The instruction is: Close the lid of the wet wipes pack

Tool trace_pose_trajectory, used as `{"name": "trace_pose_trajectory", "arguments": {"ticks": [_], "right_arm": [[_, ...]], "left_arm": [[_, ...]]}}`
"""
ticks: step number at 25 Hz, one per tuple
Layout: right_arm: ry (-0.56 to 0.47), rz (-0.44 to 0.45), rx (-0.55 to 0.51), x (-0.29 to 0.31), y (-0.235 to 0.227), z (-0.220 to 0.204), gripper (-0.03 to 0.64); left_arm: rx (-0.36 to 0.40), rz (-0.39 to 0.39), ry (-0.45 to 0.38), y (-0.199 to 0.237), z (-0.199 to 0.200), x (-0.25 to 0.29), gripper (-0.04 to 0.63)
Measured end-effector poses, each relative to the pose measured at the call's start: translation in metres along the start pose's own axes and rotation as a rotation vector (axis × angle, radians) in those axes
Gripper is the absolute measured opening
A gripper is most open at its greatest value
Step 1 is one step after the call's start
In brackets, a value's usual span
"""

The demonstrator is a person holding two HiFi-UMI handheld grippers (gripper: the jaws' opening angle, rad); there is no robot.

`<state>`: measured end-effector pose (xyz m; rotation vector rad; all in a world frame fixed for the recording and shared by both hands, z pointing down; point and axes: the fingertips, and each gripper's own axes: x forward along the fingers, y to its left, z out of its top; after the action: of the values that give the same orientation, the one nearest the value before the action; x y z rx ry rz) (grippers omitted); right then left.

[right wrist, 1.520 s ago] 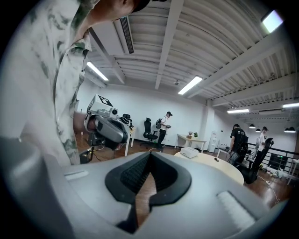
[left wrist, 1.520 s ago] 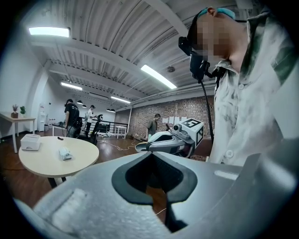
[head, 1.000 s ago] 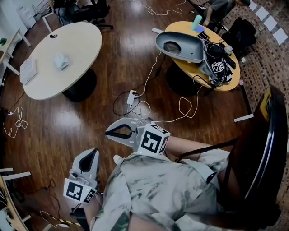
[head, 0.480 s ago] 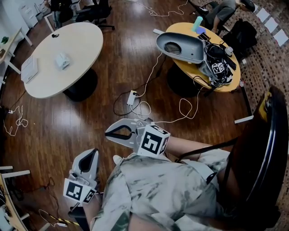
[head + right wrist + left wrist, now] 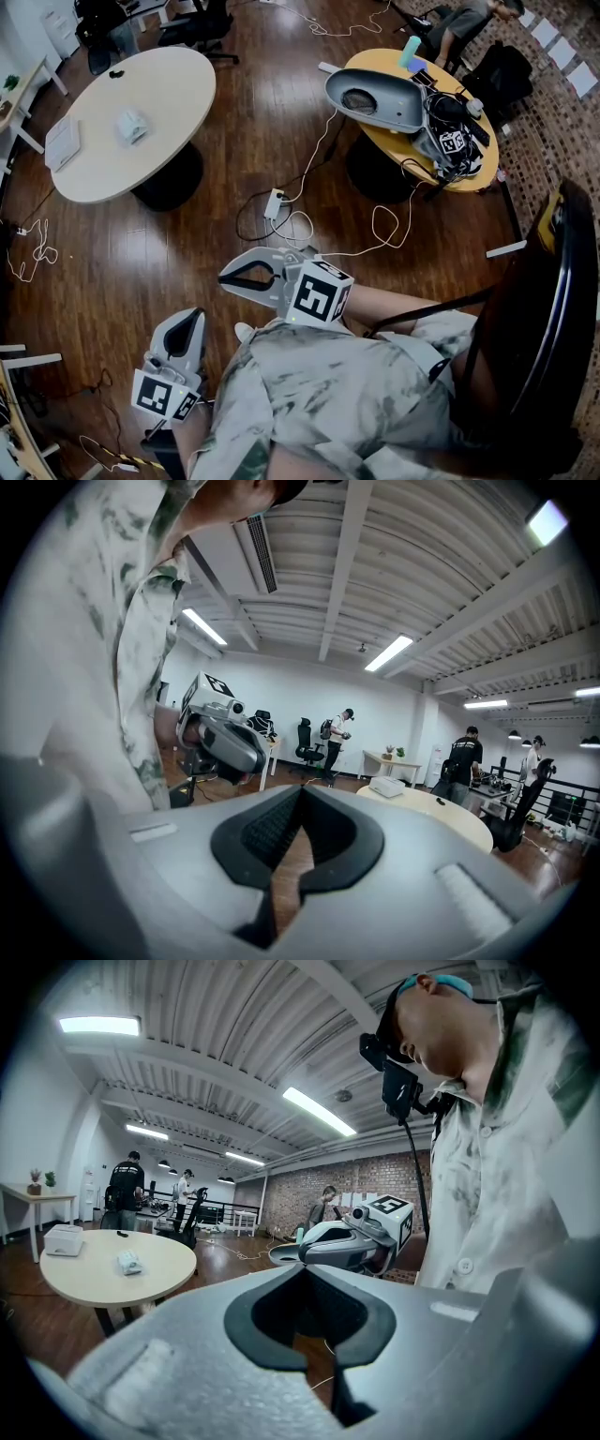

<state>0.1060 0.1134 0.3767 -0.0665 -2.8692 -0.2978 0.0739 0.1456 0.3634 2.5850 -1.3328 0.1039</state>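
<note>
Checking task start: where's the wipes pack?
Head view, upper left: a small white pack on the round white table, right of a white box.

glossy wood floor [image 5: 141, 262], matt smooth tabletop [image 5: 164, 89]

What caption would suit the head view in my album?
A person holds a left tool and right tool, both shut and empty, above a wooden floor near a white table.

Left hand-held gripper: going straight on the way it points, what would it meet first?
Likely the right hand-held gripper, which lies just past the tips of the left hand-held gripper in the left gripper view. Depth is unclear, so it might pass beside it.
</note>
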Motion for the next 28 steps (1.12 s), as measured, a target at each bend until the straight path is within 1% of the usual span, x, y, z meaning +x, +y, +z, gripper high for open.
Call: {"name": "trace_pose_trajectory", "arguments": {"ticks": [5,16,20,28], "right_arm": [[-0.001,0.001,0.013,0.001,0.004,0.005,0.003],[-0.002,0.013,-0.010,0.004,0.011,0.003,0.003],[-0.003,0.010,-0.016,0.009,0.011,0.001,0.003],[0.031,0.012,-0.010,0.028,0.013,0.007,0.003]], "left_arm": [[0.003,0.004,0.002,-0.001,-0.001,-0.004,0.000],[0.005,0.013,0.003,-0.002,-0.002,-0.011,0.000],[0.000,0.013,-0.002,0.002,-0.003,-0.014,0.000],[-0.011,0.013,-0.012,0.018,-0.006,-0.028,0.000]]}}
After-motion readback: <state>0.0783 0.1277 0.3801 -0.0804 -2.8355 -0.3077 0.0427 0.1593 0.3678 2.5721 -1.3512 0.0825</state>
